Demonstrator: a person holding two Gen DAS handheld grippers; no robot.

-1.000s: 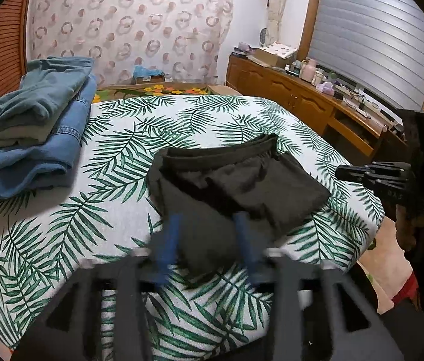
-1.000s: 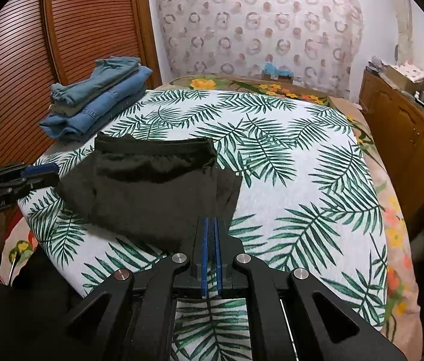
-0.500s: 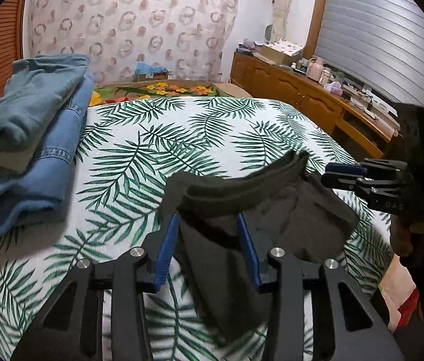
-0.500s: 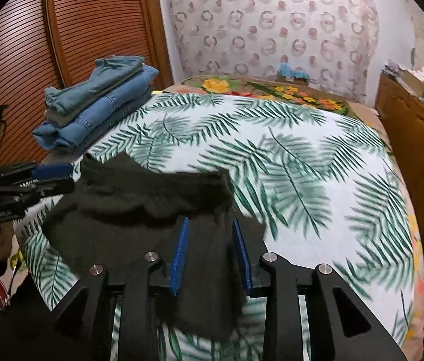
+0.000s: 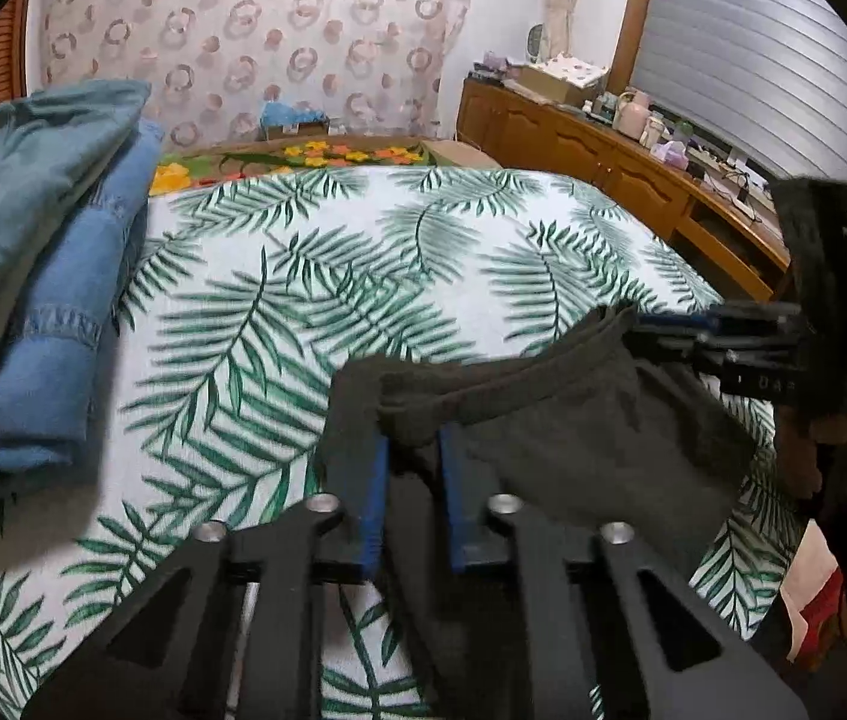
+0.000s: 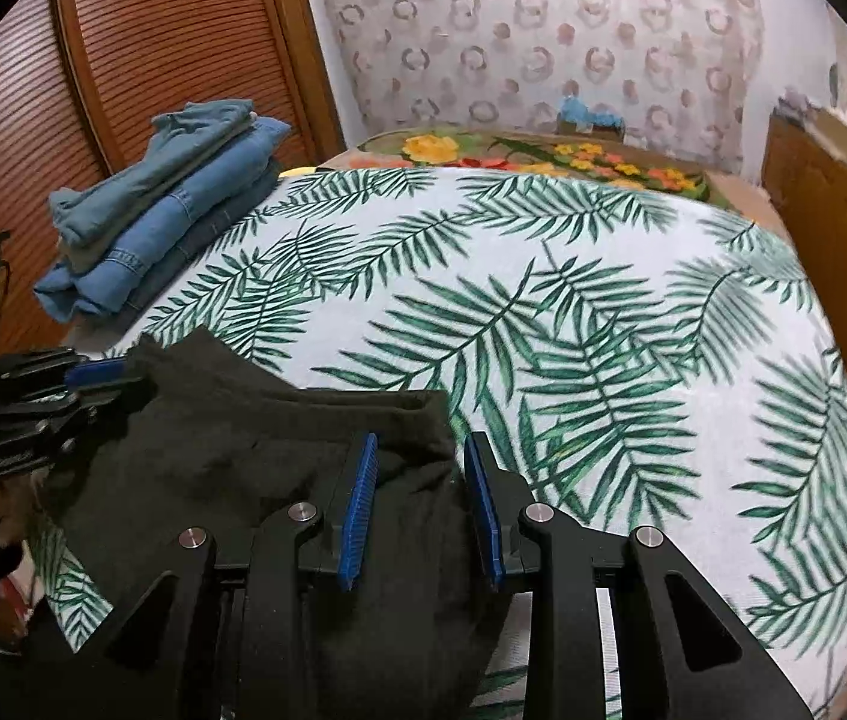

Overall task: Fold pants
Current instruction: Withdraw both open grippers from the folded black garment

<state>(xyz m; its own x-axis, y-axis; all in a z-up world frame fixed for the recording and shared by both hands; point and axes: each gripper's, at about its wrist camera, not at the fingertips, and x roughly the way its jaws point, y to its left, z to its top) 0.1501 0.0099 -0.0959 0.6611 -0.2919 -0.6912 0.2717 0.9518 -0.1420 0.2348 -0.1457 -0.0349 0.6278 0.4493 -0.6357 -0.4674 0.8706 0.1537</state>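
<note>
Dark grey-black pants lie folded at the near edge of the bed, also in the right wrist view. My left gripper has its blue pads close together around the waistband's left corner, pinching the cloth. My right gripper is open, its pads straddling the waistband's right corner. In the left wrist view the right gripper sits at the far right end of the waistband. In the right wrist view the left gripper sits at the pants' left corner.
A stack of folded blue jeans lies at the bed's left side, also in the right wrist view. The palm-leaf bedspread stretches beyond. A wooden cabinet stands right, slatted wooden doors left.
Both grippers moved forward onto the waistband corners. The left gripper's pads narrowed onto the cloth; the right gripper went from shut to open and now straddles its corner.
</note>
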